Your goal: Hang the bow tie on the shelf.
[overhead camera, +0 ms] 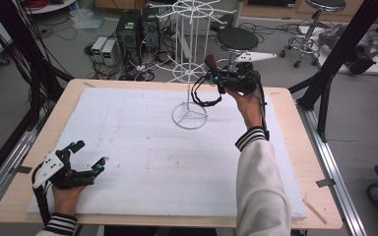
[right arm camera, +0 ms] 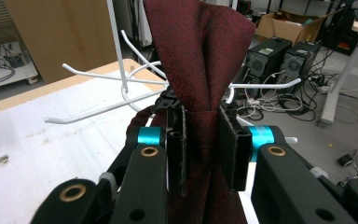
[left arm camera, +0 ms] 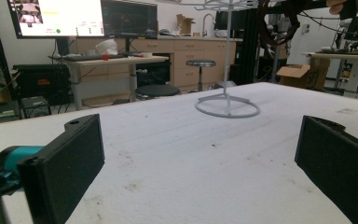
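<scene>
The right gripper (right arm camera: 204, 149) pinches a dark red cloth band (right arm camera: 200, 60) at the far side, level with the white wire rack (overhead camera: 191, 73), seemingly to hang it on a prong. The left gripper (overhead camera: 86, 157) rests wide apart on the table (overhead camera: 142, 147), near left.

- No text, label, brand or number is legible anywhere.
- The monitor (left arm camera: 56, 17) in the left gripper view shows content too small to read.
</scene>
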### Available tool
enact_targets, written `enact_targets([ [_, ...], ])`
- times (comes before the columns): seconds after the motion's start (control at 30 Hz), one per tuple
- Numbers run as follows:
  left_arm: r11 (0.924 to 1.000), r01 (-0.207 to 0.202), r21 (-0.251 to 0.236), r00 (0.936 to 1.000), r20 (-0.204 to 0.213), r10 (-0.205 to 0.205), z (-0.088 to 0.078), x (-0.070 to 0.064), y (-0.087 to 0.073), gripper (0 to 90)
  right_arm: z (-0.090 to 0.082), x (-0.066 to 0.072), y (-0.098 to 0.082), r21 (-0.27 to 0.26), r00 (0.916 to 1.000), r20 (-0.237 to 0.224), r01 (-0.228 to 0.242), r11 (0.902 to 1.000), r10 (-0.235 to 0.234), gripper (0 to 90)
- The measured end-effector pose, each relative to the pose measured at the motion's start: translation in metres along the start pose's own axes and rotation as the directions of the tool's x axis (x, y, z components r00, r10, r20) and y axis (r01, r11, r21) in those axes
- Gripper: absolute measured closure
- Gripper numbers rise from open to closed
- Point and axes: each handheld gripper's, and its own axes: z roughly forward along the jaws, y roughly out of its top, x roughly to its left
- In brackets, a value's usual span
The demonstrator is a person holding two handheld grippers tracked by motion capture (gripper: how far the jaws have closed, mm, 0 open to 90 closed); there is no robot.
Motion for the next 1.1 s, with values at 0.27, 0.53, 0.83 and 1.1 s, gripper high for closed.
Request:
enact_targets([
  [0.27,1.0,-0.002,-0.001,1.0,0.0,0.002,0.0,0.0,0.0,1.7,0.001,0.003,0.002,0.004,0.9994,0.032,0.013,0.9999,-0.013,59.3],
  [0.53,1.0,-0.002,0.0,1.0,0.0,0.002,0.0,0.0,0.0,1.8,-0.004,0.007,0.003,-0.04,0.9912,0.132,-0.012,0.9991,0.017,12.8],
  [0.83,1.0,-0.002,0.001,1.0,0.0,0.002,0.0,0.0,0.0,1.7,-0.031,0.019,0.001,-0.059,0.989,0.148,0.007,0.9982,0.002,0.6],
  [1.1,1.0,-0.002,-0.003,1.0,-0.002,0.002,0.0,0.0,0.0,1.7,-0.053,0.029,-0.017,-0.077,0.9883,0.152,0.004,0.997,0.008,0.6],
])
